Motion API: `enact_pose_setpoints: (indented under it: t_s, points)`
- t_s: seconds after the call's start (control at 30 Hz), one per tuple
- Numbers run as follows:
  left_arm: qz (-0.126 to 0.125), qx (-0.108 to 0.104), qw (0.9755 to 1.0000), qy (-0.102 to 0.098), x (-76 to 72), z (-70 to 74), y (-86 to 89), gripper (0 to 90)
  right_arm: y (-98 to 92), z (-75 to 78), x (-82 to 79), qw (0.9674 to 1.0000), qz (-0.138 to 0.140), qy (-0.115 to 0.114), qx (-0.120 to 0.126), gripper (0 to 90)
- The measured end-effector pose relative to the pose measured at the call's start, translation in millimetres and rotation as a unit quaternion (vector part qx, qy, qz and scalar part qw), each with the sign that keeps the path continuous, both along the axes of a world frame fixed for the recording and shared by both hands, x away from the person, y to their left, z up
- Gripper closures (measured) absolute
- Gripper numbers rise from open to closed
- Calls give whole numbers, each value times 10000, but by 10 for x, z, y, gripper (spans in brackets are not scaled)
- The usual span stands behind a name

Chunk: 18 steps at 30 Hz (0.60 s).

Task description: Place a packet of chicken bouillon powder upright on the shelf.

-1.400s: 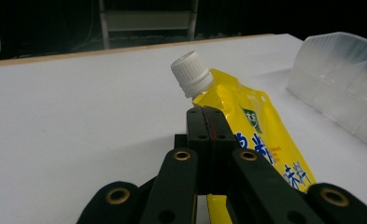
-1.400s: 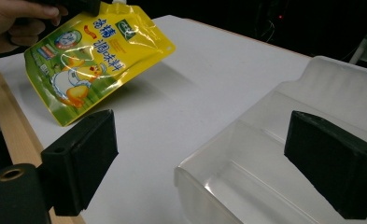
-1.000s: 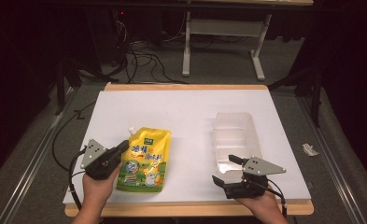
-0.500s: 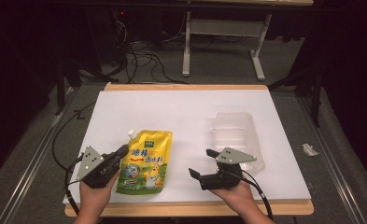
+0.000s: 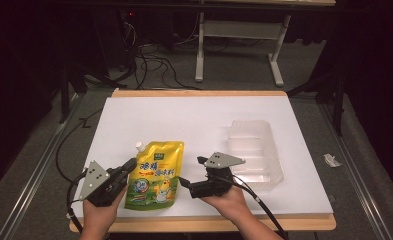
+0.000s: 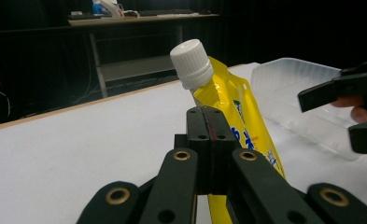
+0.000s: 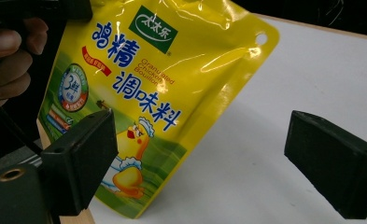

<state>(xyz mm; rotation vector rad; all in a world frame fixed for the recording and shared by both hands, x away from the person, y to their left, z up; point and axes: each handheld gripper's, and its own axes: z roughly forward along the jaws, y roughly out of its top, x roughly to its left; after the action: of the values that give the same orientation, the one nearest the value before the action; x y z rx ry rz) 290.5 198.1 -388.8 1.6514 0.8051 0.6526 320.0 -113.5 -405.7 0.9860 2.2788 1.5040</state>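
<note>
A yellow spouted seasoning pouch point(image 5: 155, 172) lies flat on the white table point(image 5: 194, 120), its white cap point(image 6: 190, 62) pointing away from me. My left gripper point(image 5: 130, 165) is shut, its tips at the pouch's left edge; in the left gripper view the closed jaws point(image 6: 211, 135) stand in front of the pouch point(image 6: 246, 126), and I cannot tell whether they pinch it. My right gripper point(image 5: 192, 172) is open just right of the pouch, pointing left at it. In the right gripper view its wide jaws frame the pouch's printed front point(image 7: 139, 93) with nothing between the pads.
A clear plastic tray point(image 5: 254, 150) sits to the right of the right hand, also visible as the tray point(image 6: 302, 88) in the left gripper view. The table's wooden front edge point(image 5: 199, 225) is close to both hands. Cables and a desk frame point(image 5: 234, 45) lie beyond.
My right gripper has moved left, from in front of the clear tray to beside the pouch's right edge. The left gripper and the pouch have hardly moved.
</note>
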Motion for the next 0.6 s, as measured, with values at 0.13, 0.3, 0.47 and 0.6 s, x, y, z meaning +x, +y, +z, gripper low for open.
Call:
enact_pose_setpoints:
  t_s: [0.13,0.3,0.47,0.6]
  points:
    - [-31,-22,10000,-20,-3,3,-10,900,120,-81,93,9998,52,182,96,75]
    - [-75,2,10000,-45,1,5,-1,900,250,-176,211,9985,145,418,323,58]
    - [-97,1,9999,-33,4,5,10,900,372,-242,343,9971,290,568,426,94]
    - [-96,-11,10000,-21,9,2,15,900,422,-282,396,9954,515,637,497,215]
